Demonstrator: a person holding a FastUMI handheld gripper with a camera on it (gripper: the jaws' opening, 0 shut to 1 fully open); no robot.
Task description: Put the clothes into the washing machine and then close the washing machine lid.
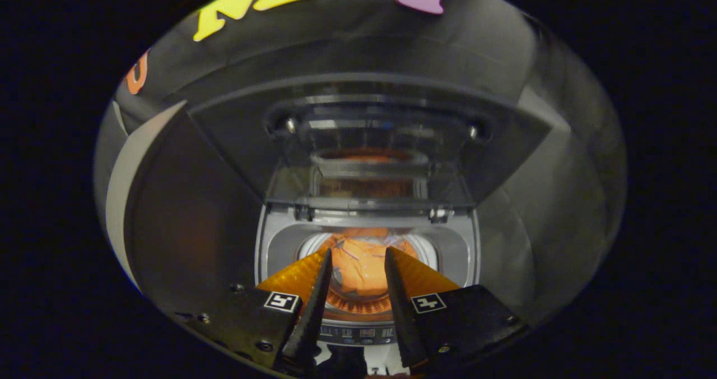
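The grey top-loading washing machine [269, 244] is the reference point for this entry. Its dark, glass-panelled lid [369, 144] stands raised behind the tub opening, tilted back on its hinges; judged left open so the load could go in, and so the closing step is not yet done. An orange glow shows in the lid's glass, apparently a reflection of the contents below. Inside the round drum lies the crumpled orange cloth garment [361, 264], resting low in the opening, below the rim. The control strip [358, 332] runs along the machine's near edge. The gripper [357, 258] hovers above that near edge, pointed at the opening, its fingers apart and holding nothing. Judgement: loading appears complete; the lid remains to be brought down.
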